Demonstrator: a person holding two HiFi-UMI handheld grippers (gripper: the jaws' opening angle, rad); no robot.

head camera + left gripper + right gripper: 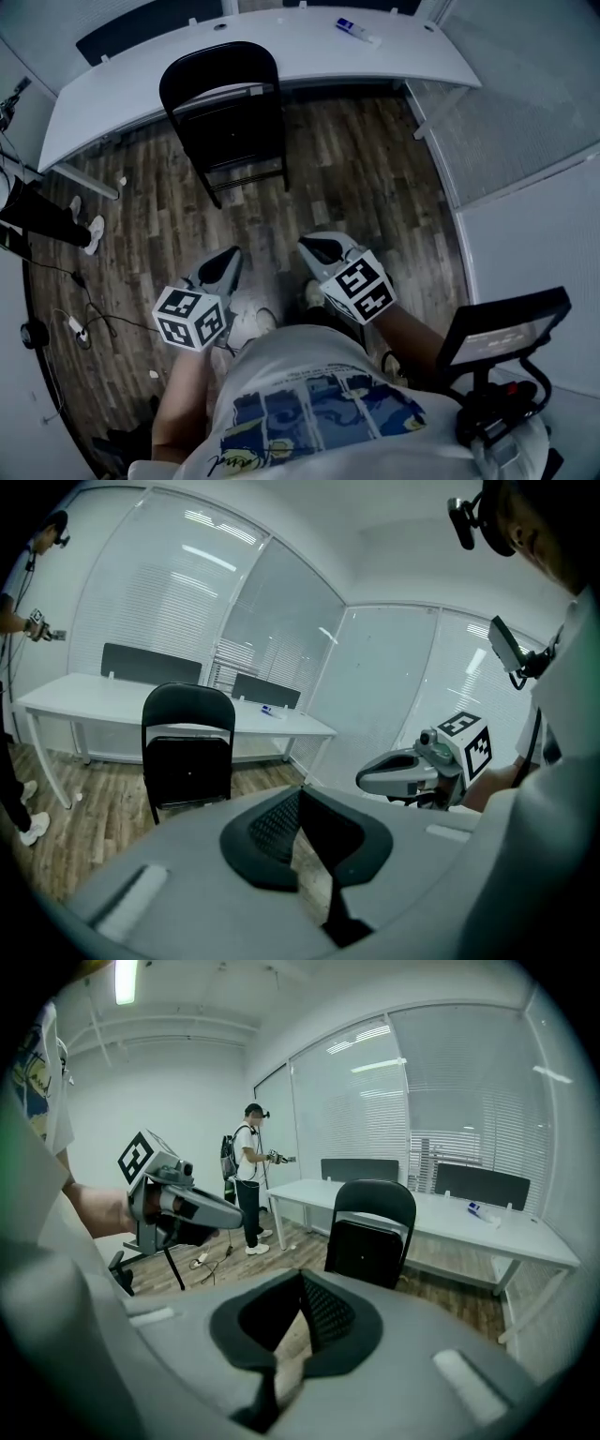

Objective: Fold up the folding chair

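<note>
Head view is showing the chair [225,122] standing on the floor [356,187] just before the surface's [281,52] near edge, its seat looking tipped up toward the back. Whether the legs are fully together I cannot tell. You are holding the left hand-held gripper [228,258] and the right hand-held gripper [311,247] closed on nothing, side by side near your body. Both are well apart from the chair and aiming at it, probably so they can meet its frame evenly.

The chair [225,122] stands on the floor [366,187], just in front of the desk [394,56]. A tube [356,31] lies on the desk, to the right. Another person [47,220] stands far left.
</note>
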